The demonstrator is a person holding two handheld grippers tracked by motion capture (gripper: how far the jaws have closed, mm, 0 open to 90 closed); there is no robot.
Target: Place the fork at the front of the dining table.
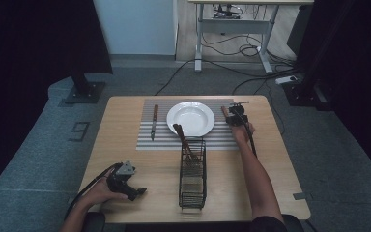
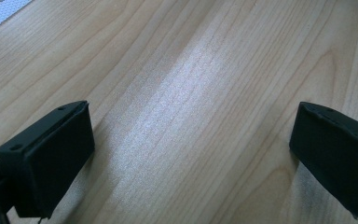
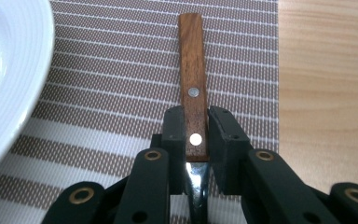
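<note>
I had the right gripper (image 3: 196, 135) clamped on the wooden handle (image 3: 192, 74) lying on the mat (image 3: 121, 70) beside the plate (image 3: 9, 70) — left gripper (image 2: 191, 140) idle, apart — next, probably, a straight lift.

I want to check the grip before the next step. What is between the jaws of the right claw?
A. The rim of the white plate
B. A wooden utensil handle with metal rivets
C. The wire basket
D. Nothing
B: in the right gripper view, the right claw is closed on the wooden handle, which lies over the striped placemat.
</note>
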